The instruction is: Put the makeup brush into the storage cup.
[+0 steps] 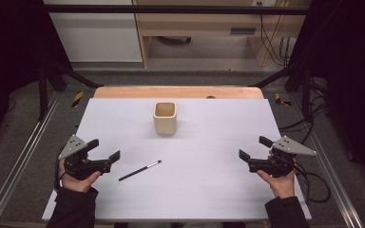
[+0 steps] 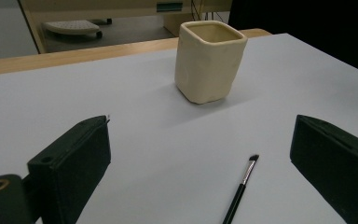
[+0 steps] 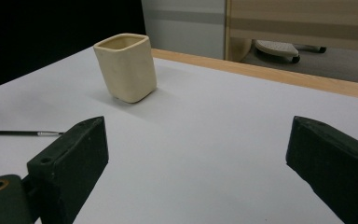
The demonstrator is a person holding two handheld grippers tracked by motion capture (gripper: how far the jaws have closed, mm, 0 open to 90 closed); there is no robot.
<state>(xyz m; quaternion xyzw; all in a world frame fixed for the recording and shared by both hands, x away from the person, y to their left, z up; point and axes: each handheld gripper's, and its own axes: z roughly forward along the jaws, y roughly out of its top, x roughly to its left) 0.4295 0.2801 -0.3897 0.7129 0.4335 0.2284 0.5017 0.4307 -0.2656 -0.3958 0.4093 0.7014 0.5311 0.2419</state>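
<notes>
left hand-held gripper (image 1: 105,151) jaws wide apart, empty, near brush (image 1: 139,170)

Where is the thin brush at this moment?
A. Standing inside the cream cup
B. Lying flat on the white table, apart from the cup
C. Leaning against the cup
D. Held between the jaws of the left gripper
B: the brush lies flat on the table, apart from the cup, and no gripper holds it.
</notes>
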